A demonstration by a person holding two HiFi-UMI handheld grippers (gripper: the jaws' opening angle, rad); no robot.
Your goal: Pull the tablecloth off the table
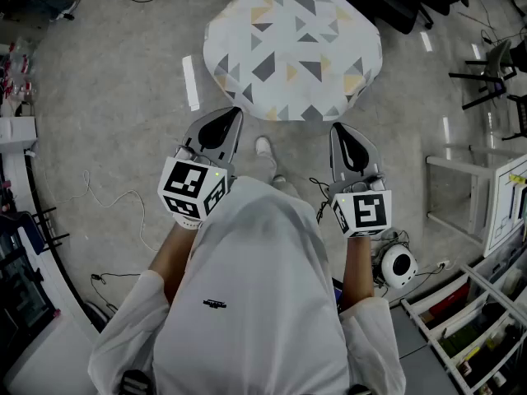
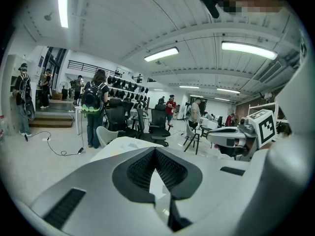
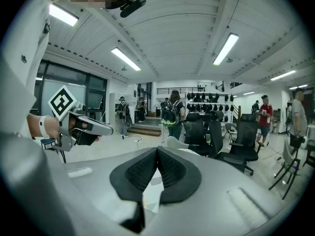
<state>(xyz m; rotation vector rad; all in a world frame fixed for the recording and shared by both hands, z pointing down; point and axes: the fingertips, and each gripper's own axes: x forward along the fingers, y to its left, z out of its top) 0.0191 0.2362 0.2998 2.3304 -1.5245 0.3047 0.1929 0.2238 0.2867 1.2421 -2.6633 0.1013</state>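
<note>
A small table under a white tablecloth [image 1: 292, 46] with grey and yellow triangles stands on the floor ahead of me in the head view. My left gripper [image 1: 231, 113] is held near the cloth's near-left edge, short of it, jaws shut with nothing between them. My right gripper [image 1: 337, 128] hovers a little below the cloth's near-right edge, also shut and empty. In the left gripper view a pale strip of the cloth [image 2: 123, 144] shows past the shut jaws [image 2: 155, 150]. In the right gripper view the tips [image 3: 156, 149] meet, with the cloth [image 3: 189, 152] just beyond.
Loose cables [image 1: 107, 204] run over the grey floor at left. A white shelf rack [image 1: 486, 303] and a round white device [image 1: 398, 266] stand at right, a dark chair [image 1: 494, 68] at the far right. Office chairs [image 2: 157, 124] and several standing people [image 2: 93, 107] fill the room beyond.
</note>
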